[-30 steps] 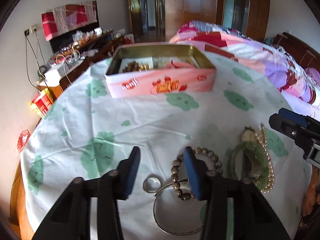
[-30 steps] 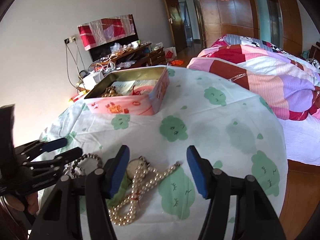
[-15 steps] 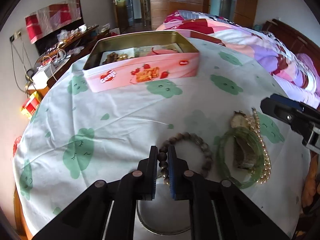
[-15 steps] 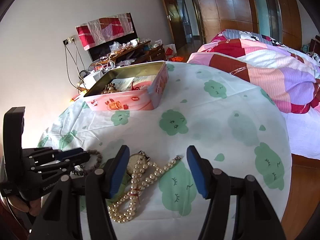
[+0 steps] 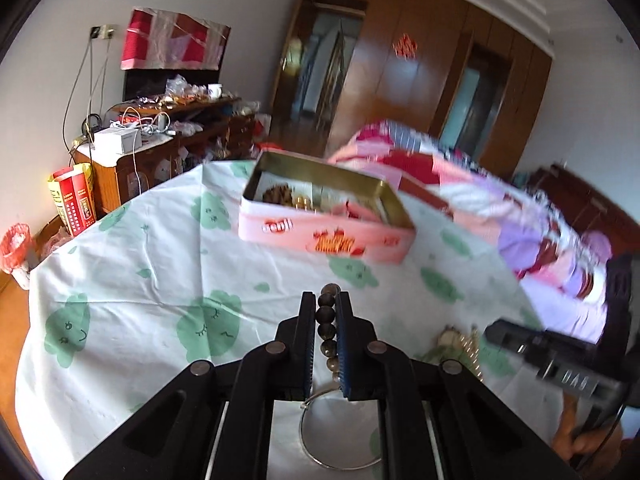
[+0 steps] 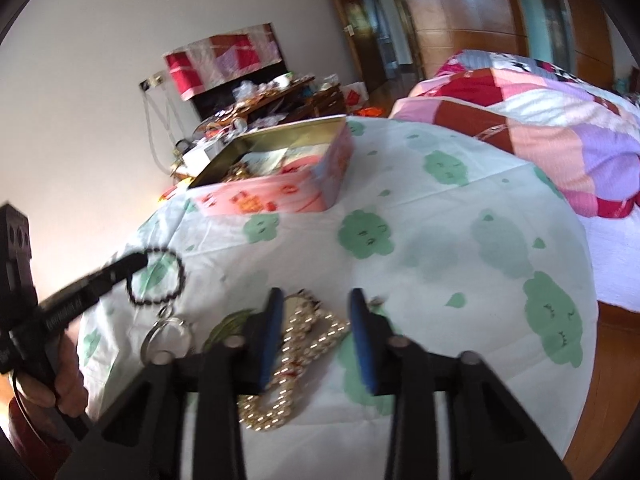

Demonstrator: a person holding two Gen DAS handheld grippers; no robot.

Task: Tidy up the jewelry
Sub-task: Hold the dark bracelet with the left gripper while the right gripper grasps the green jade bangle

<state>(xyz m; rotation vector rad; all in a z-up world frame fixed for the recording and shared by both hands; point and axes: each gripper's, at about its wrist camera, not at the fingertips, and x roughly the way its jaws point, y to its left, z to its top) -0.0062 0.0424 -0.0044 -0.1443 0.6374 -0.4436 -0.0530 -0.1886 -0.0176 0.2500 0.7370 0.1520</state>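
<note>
My left gripper [image 5: 325, 322] is shut on a brown wooden bead bracelet [image 5: 327, 316] and holds it above the table; in the right wrist view the bracelet [image 6: 158, 278] hangs from the left gripper's tip. An open pink tin [image 5: 320, 236] with jewelry inside stands further back on the cloth-covered table [image 5: 140, 280]. My right gripper [image 6: 316, 322] is open, its jaws partly closed, low over a pearl necklace [image 6: 288, 364] lying beside a green bangle [image 6: 228, 324]. A silver bangle [image 5: 336, 432] lies under the left gripper.
A small silver ring [image 6: 166, 338] lies on the cloth near the green bangle. A bed with a patchwork quilt [image 6: 540, 120] is to the right. A cluttered wooden sideboard [image 5: 168, 140] stands behind the table on the left.
My left gripper closed on the bead bracelet and lifted it off the cloth. My right gripper dropped toward the pearl necklace and its jaws narrowed.
</note>
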